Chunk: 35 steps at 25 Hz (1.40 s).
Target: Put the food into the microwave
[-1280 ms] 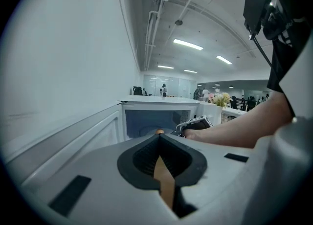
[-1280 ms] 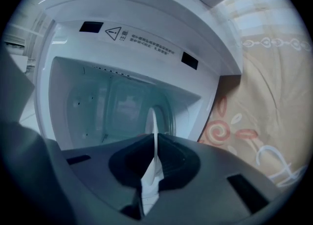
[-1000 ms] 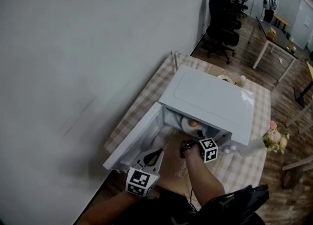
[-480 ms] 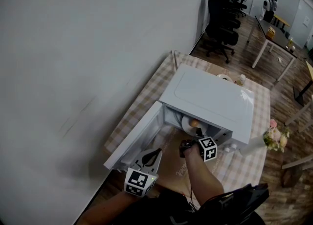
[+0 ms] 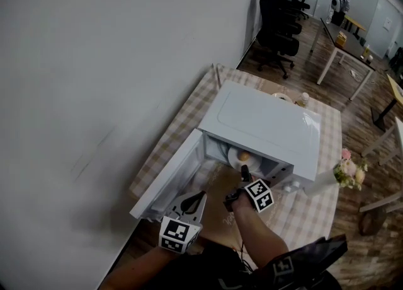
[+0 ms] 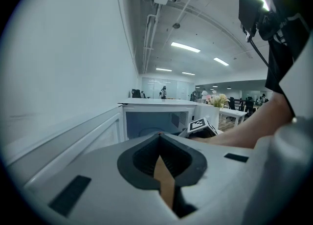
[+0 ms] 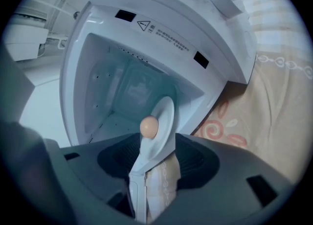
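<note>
the food [image 7: 149,126], a small round thing, sits on a white plate [image 7: 165,114] inside the open microwave [image 5: 264,121], close to the front edge. the right gripper [image 5: 243,175] is at the mouth of the microwave and its jaws are opening wide. the plate's near rim shows in the gap, but the pads do not seem to squeeze it, so this looks like the letting-go step. the left gripper [image 5: 200,197] waits near the door [image 5: 165,180], tips together, with nothing in them. next, i think the right gripper must pull back without bumping the plate, and then the door needs a push shut. the microwave stands on a checked cloth [image 5: 189,115] beside a plain wall [image 5: 94,62]. flowers [image 5: 348,170] stand at the right. black chairs [image 5: 277,17] are far off.
</note>
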Motion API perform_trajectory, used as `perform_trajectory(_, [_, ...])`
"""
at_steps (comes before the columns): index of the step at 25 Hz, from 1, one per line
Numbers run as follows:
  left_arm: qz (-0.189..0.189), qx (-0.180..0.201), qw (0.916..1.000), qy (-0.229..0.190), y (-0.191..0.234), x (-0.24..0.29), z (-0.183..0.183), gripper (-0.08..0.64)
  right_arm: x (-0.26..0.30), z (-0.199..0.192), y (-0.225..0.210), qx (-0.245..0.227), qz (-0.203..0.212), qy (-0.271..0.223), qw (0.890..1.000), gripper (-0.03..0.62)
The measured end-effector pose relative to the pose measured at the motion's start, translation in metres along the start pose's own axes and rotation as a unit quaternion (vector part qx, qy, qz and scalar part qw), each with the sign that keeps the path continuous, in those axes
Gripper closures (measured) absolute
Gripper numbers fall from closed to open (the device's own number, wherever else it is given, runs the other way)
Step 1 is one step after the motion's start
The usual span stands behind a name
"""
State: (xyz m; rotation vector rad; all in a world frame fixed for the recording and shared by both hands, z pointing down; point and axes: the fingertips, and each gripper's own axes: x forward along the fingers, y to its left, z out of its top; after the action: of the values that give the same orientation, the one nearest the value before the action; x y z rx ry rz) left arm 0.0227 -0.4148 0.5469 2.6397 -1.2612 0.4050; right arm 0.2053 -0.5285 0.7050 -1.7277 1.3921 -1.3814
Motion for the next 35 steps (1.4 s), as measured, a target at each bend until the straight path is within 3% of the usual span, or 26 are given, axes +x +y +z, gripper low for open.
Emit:
perform_trajectory(4, [-0.007, -0.008, 0.9999, 0.001, -0.003, 0.003, 0.002, 0.552, -0.012, -0.012, -0.004, -0.046, -0.001, 0.017, 0.999, 0.373])
perform_trajectory(7, [-0.012, -0.007, 0.9999, 0.000, -0.005, 0.003, 0.001, 0.552, -0.019, -0.018, -0.005, -0.107, 0.000, 0.029, 0.994, 0.394])
perform_trajectory(8, [-0.013, -0.006, 0.9999, -0.001, -0.006, 0.003, 0.001, 0.552, -0.022, -0.019, -0.004, -0.134, 0.000, 0.031, 0.990, 0.399])
perform_trajectory(13, [-0.015, -0.008, 0.9999, 0.001, -0.006, 0.001, 0.000, 0.552, -0.025, -0.028, -0.001, -0.235, -0.005, 0.051, 0.971, 0.555])
perform_trajectory(16, [-0.015, -0.006, 0.9999, 0.001, -0.005, 0.000, 0.000, 0.552, -0.018, -0.033, 0.002, -0.289, -0.003, 0.070, 0.955, 0.583])
perform_trajectory(27, [0.010, -0.002, 0.9999, 0.007, 0.007, -0.003, -0.007, 0.552, 0.005, -0.021, 0.012, -0.323, -0.005, 0.073, 0.944, 0.583])
perform_trajectory(35, [0.018, -0.005, 0.9998, 0.011, 0.011, -0.003, -0.008, 0.552, 0.019, -0.017, 0.010, -0.322, -0.012, 0.080, 0.943, 0.583])
